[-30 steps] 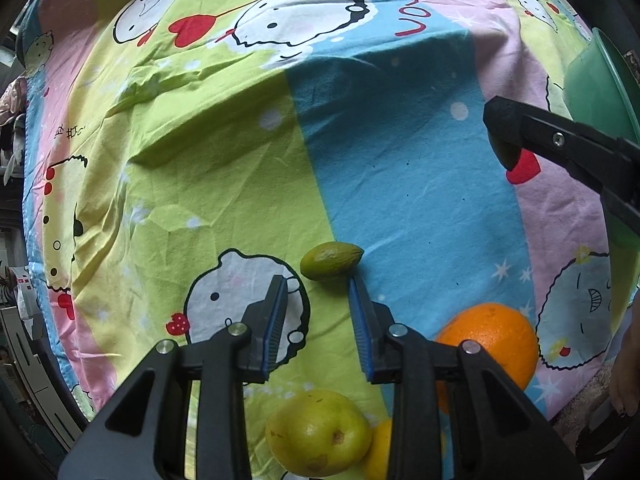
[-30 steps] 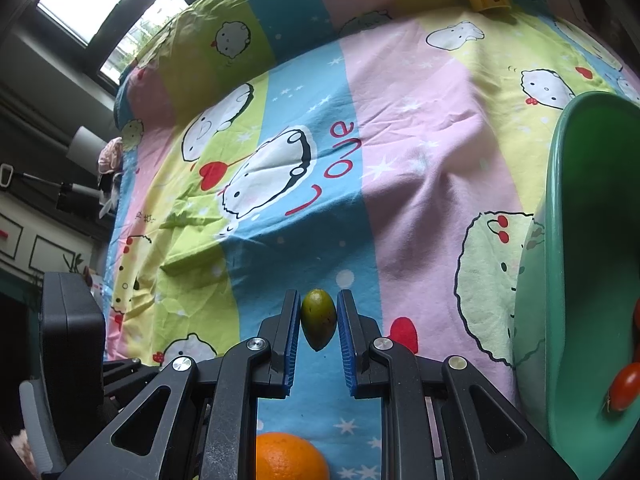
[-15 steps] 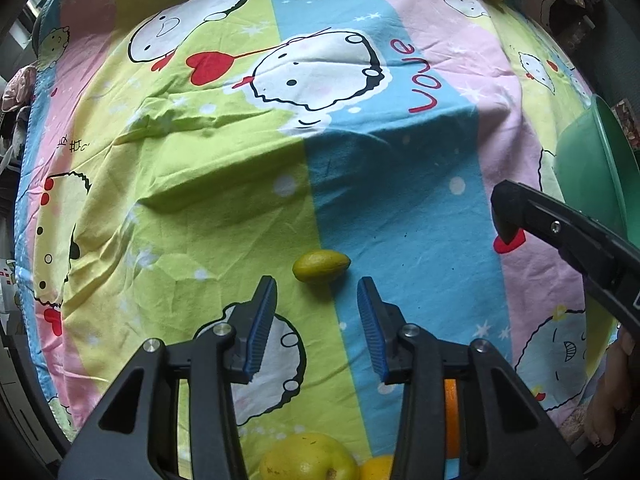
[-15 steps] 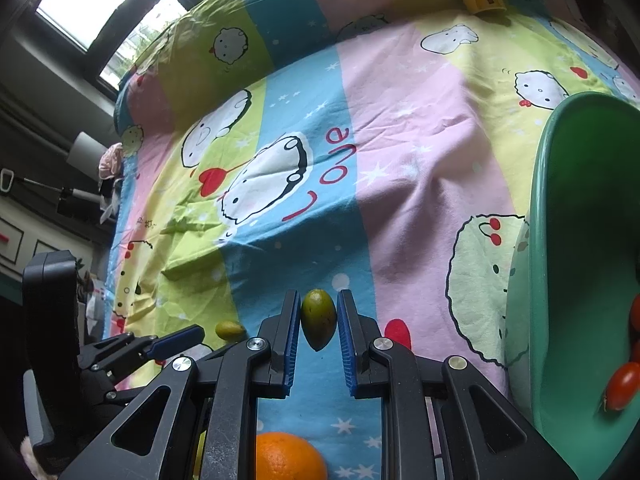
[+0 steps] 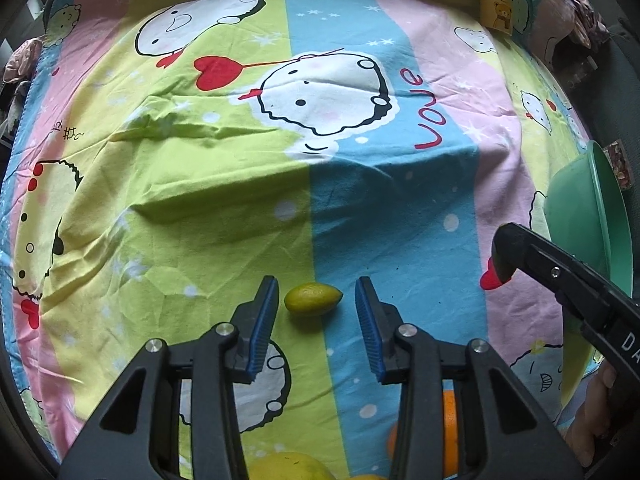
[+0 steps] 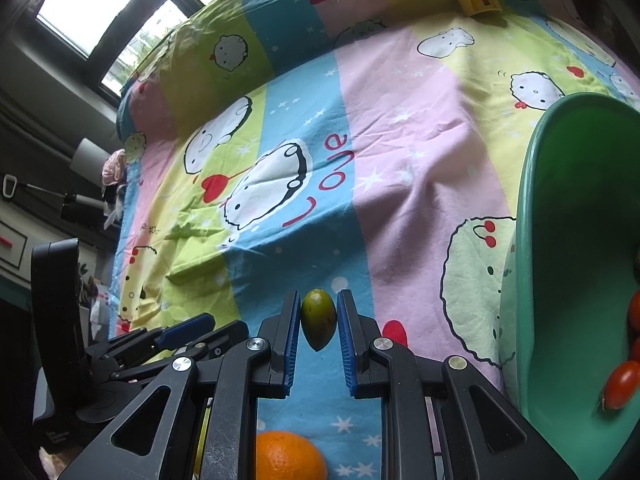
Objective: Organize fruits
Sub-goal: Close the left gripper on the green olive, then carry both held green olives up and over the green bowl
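Item: left gripper (image 5: 316,316). Jaws apart, blue pads clear of everything; slightly narrowed within the last half second after widening a moment before. Nothing clamped. Now poised over the small yellow-green fruit (image 5: 313,299), which sits framed in the gap between the fingertips but apart from both pads, resting on the cartoon bedsheet (image 5: 224,208) at the seam of green and blue stripes. A second ago seen just past the right fingertip; now centred. Reads as lining up for a pick, not yet a grasp.

Item: right gripper (image 6: 319,326). Clamped on a dark green olive-shaped fruit (image 6: 318,324), held upright between the pads, lifted off the sheet. Unchanged over the last second.

Item: green basin (image 6: 580,248). Just right of the right gripper; red cherry tomatoes (image 6: 620,384) already inside. Probable destination for the held fruit, which is not yet over the rim.

Item: orange (image 6: 288,456). On the sheet beneath the right gripper, untouched.

Item: large yellow fruit (image 5: 288,466). At the lower edge of the left wrist view, mostly cut off; possibly a pear or citrus, kind not clear.

Status: one fruit in hand, one being addressed, at least two more loose on the sheet. Sorting judged about midway at best.
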`<control>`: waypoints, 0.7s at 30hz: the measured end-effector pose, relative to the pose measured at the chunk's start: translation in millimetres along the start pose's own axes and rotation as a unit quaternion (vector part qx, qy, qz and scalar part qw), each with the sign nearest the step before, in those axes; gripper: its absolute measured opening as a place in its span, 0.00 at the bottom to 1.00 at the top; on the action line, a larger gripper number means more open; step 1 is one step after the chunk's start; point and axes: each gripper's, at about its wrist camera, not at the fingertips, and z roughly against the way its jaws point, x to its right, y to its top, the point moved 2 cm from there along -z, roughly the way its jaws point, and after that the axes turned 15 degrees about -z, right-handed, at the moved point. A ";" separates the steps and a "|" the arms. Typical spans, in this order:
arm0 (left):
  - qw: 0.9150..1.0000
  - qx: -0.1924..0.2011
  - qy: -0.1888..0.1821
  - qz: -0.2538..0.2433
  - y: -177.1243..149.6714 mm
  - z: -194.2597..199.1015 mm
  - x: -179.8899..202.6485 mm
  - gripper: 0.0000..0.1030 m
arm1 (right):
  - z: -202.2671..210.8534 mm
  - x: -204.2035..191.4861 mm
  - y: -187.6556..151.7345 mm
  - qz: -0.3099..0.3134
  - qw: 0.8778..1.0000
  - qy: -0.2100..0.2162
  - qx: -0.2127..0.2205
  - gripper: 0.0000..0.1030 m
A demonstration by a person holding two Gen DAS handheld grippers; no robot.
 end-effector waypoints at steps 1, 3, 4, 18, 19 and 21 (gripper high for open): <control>1.000 -0.003 0.000 -0.001 1.1 -1.4 -0.1 0.37 | 0.2 0.0 0.2 0.000 1.000 0.000 0.000 0.20; 1.000 -0.008 0.004 -0.002 1.6 -5.1 -0.8 0.36 | 0.3 0.0 0.3 0.000 1.000 0.000 0.000 0.20; 1.000 -0.008 0.005 0.002 2.1 -6.2 -2.2 0.36 | 0.5 0.0 0.0 0.001 1.000 0.000 0.000 0.20; 1.000 0.002 0.011 0.020 -1.8 -6.7 -5.6 0.31 | 0.5 -0.3 -0.2 0.001 1.000 -0.001 0.000 0.20; 1.000 0.003 0.010 0.018 -2.8 -5.8 -4.5 0.31 | 0.7 -0.3 0.0 0.001 1.000 0.000 0.000 0.20; 1.000 0.009 0.014 0.017 -2.7 -1.4 -1.9 0.31 | 0.8 -0.4 0.1 0.001 1.000 0.000 0.001 0.20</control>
